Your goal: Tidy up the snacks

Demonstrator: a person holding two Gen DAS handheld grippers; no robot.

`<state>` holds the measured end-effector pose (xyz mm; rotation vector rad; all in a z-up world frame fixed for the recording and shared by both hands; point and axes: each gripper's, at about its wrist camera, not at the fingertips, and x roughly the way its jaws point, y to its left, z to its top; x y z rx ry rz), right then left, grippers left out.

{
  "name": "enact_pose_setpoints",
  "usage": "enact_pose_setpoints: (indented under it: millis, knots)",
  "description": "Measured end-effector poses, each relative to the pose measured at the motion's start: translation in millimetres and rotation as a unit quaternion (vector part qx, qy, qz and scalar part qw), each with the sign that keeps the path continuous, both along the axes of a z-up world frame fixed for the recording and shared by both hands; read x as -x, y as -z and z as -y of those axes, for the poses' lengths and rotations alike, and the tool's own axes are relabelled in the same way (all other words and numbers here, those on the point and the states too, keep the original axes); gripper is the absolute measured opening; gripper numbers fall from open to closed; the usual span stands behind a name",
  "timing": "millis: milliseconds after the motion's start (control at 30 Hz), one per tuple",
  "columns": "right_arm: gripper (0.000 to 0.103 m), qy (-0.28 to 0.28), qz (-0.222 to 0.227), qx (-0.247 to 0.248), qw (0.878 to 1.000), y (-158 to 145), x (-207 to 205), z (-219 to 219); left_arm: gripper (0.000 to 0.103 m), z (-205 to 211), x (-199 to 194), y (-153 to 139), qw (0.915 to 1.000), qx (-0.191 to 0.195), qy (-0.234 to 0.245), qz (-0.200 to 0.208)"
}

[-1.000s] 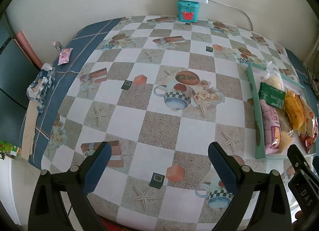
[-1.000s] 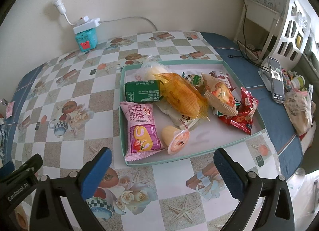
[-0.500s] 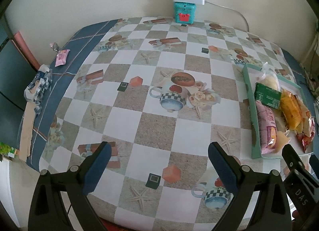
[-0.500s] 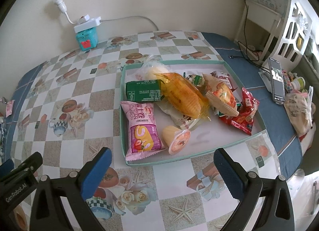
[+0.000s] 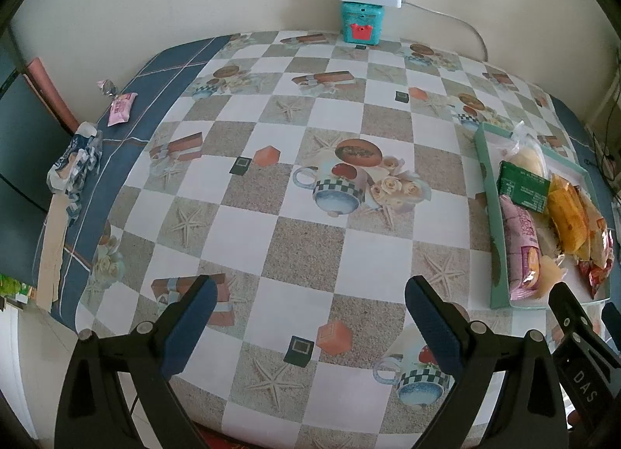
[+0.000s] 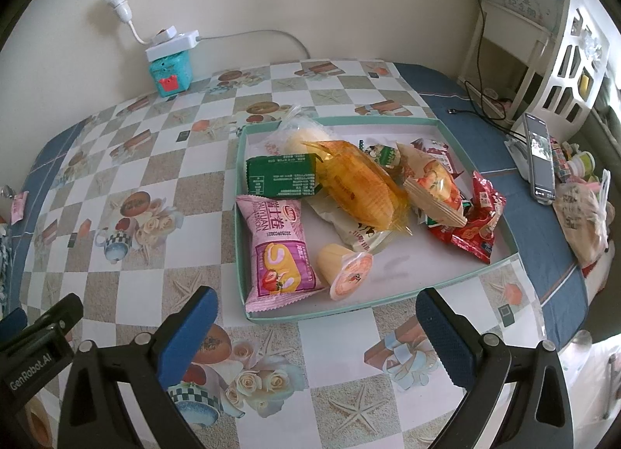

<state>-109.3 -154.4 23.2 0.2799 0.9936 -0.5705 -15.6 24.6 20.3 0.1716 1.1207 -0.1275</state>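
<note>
Snacks heaped in teal tray (image 6: 479,146) by tabletop's right edge; pink candy (image 5: 121,111) at left edge. Left gripper (image 5: 308,326), right gripper (image 6: 316,336): spread wide, empty.

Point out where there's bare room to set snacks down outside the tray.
Widest free patch: the checkered tablecloth between the tray and the blue left border, back to the teal box. A narrower strip lies before the tray's near rim. Crowded: the tray itself, and the right edge around the phone.
</note>
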Motion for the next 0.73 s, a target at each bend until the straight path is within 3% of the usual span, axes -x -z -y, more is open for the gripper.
enact_pose_setpoints:
  millis: [567, 733]
  knots:
    - [0.103, 0.0, 0.0, 0.0, 1.0, 0.0, 0.2, 0.0, 0.098, -3.3, -0.6, -5.6, 0.9998, 0.014, -0.003, 0.012]
    - [0.103, 0.0, 0.0, 0.0, 1.0, 0.0, 0.2, -0.2, 0.098, -1.1, 5.2, -14.9, 0.9991, 0.011, 0.003, 0.042]
